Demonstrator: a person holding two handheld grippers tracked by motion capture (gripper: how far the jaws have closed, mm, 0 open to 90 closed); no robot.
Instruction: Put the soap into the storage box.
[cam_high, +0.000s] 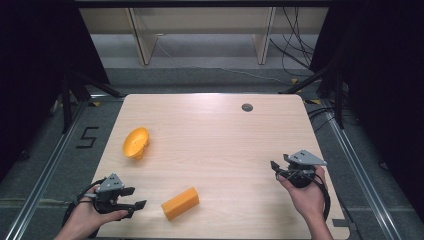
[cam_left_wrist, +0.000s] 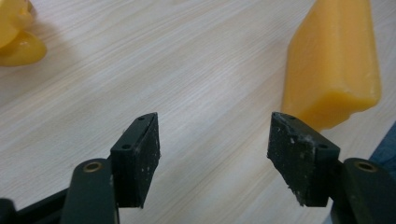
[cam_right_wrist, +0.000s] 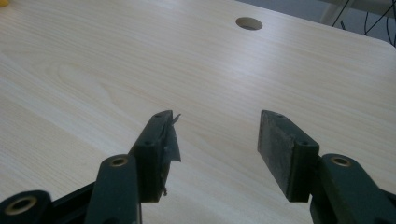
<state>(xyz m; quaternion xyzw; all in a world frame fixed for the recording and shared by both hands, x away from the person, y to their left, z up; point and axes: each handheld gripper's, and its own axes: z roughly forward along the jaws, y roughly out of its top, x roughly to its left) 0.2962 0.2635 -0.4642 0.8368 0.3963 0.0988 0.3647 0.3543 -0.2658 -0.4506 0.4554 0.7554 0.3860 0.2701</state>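
An orange block (cam_high: 180, 203) lies on the pale wooden table (cam_high: 210, 135) near its front edge. In the left gripper view the orange block (cam_left_wrist: 334, 65) sits just beyond the right jaw. An orange bowl (cam_high: 136, 142) rests tipped on its side at the table's left, and the bowl (cam_left_wrist: 16, 35) shows at the upper left of the left gripper view. My left gripper (cam_high: 137, 197) is open at the front left, a short way left of the block, with nothing between its jaws (cam_left_wrist: 212, 140). My right gripper (cam_high: 276, 168) is open at the right side over bare wood (cam_right_wrist: 215, 140).
A round cable hole (cam_high: 247, 107) is set in the table's far side, also seen as the hole (cam_right_wrist: 249, 23) in the right gripper view. Black stands and cables (cam_high: 300, 50) flank the table on the floor. A wooden frame (cam_high: 200, 30) stands beyond.
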